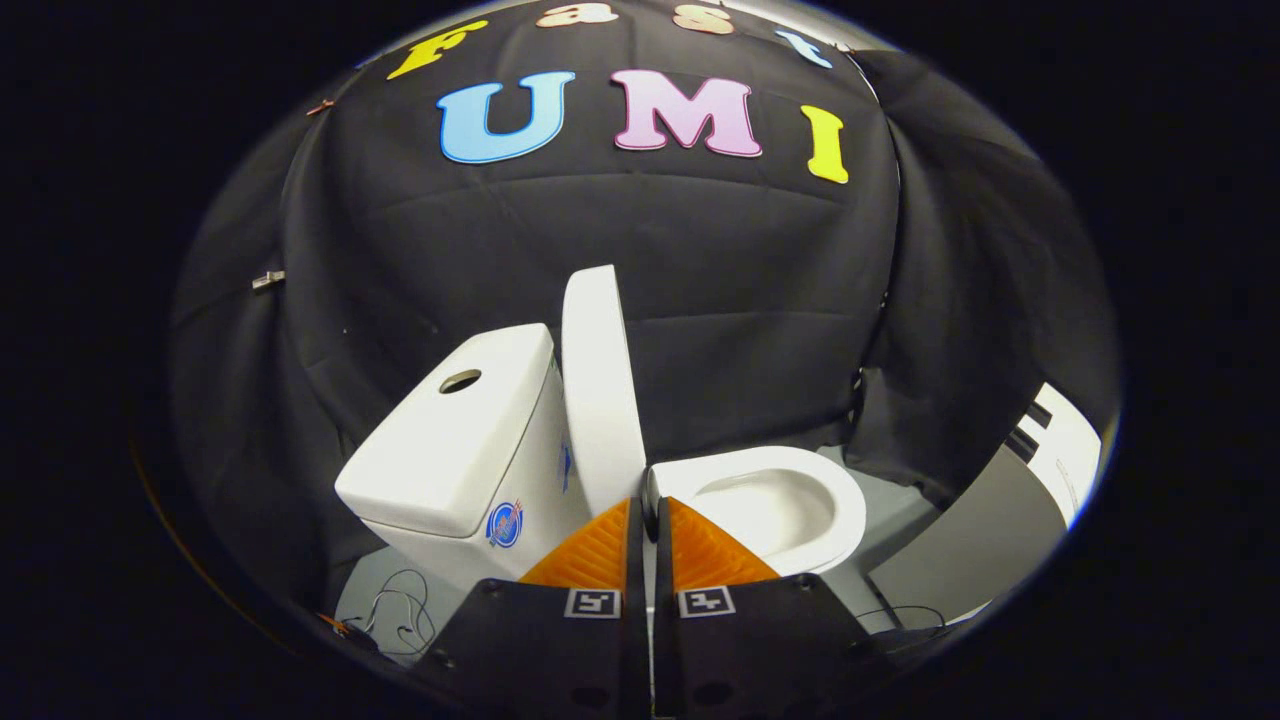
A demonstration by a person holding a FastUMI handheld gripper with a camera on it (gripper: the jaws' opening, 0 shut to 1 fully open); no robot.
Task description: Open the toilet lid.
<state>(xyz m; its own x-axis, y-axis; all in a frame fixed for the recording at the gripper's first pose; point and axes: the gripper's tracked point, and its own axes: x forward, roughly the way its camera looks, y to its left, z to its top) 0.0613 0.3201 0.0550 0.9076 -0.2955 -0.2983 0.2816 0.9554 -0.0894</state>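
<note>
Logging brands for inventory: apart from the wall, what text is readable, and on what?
Round sticker on the tank: too blurred to read.
Blue mark on the tank's side: too small.
Square markers on the hand-held gripper, fingers together below the raised lid: patterns, no words.

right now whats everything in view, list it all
toilet lid: 1, white, raised upright against the tank, just ahead of the fingers
tank: 1, white, left of the lid, round button on top
seat and bowl: 1, white, uncovered, right of the lid
cable: 1, thin, dark, on the grey floor below the tank
wall cloth: black, behind the toilet
gripper: 1, fingers close together, nothing between them
</note>
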